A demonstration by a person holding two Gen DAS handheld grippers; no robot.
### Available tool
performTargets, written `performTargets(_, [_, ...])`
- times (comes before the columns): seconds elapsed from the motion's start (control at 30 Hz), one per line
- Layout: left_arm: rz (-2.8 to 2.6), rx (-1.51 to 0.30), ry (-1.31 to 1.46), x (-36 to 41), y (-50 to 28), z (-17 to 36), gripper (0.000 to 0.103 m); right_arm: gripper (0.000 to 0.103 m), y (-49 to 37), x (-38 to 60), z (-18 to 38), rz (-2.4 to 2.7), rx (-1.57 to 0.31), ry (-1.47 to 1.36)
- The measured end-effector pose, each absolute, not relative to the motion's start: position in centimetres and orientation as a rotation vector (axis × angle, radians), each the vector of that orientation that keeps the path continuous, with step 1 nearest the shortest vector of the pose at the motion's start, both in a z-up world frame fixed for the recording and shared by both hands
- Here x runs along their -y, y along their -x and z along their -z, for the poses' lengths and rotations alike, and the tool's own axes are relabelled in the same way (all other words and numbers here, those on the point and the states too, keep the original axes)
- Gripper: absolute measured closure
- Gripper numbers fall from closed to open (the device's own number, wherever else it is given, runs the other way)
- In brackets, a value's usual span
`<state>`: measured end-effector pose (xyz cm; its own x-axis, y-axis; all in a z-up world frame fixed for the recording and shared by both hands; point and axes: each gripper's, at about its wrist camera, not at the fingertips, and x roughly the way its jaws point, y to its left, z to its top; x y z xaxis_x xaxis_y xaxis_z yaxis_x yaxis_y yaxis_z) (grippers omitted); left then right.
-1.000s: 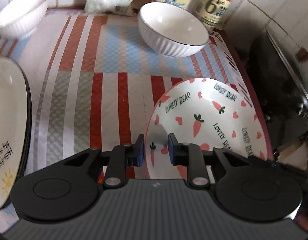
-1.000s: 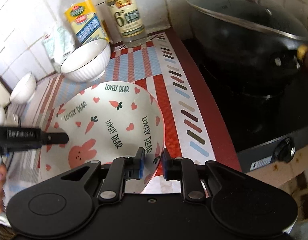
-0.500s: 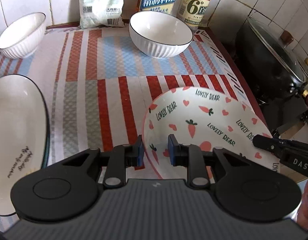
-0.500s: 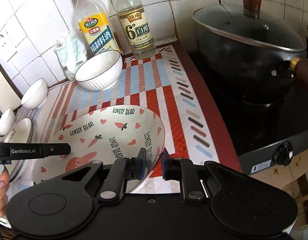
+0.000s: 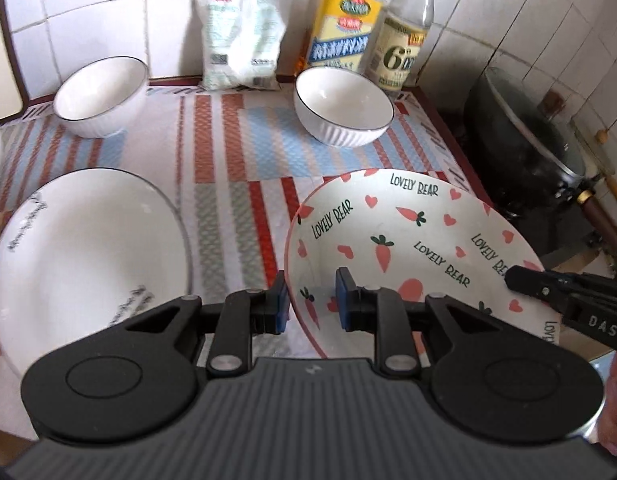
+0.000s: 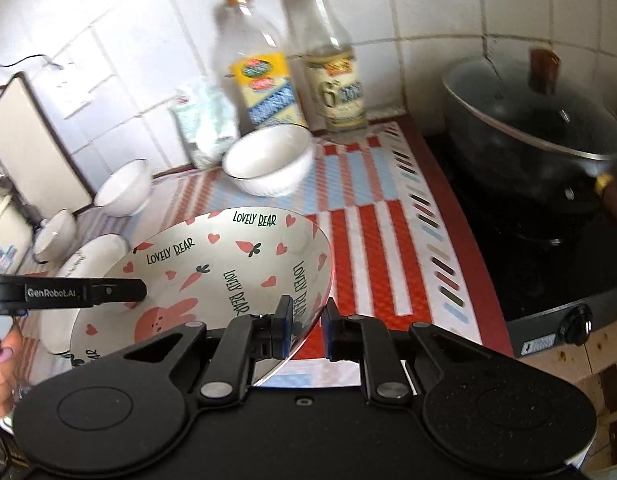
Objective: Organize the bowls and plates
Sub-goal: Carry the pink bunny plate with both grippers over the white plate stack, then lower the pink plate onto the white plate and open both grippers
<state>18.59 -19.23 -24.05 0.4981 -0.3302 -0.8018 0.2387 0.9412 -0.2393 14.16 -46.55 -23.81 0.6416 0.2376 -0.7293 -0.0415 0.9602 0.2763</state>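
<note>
The empty white ceramic plate printed with carrots and hearts is clamped at opposite rims by the left gripper and the right gripper, above the red-and-blue striped mat beside the white-tiled wall.

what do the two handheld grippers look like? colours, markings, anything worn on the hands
Both are matte black plastic. The left gripper and the right gripper each have two linkage arms with silver pivot pins, blue pads on the fingertips, round caps either side and a ribbed grey body. Seen from the other camera, the left one reads "GenRobot.AI", the right one "DAS". No sleeves or cables visible; the hands sit at the frame edges.
</note>
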Motion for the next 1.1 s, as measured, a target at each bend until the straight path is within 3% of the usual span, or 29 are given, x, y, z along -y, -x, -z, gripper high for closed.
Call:
performTargets(0.5, [0.207,-0.956,0.148,8.0,-15.3,19.0,0.082,0.084,-13.5,37.5,20.3,-0.322,-0.841,-0.228])
performTargets(1.1, [0.121,-1.051,0.22,-2.7,-17.4,23.6,0.082,0.084,-18.4,26.8,24.1,-0.404,-0.945,-0.198])
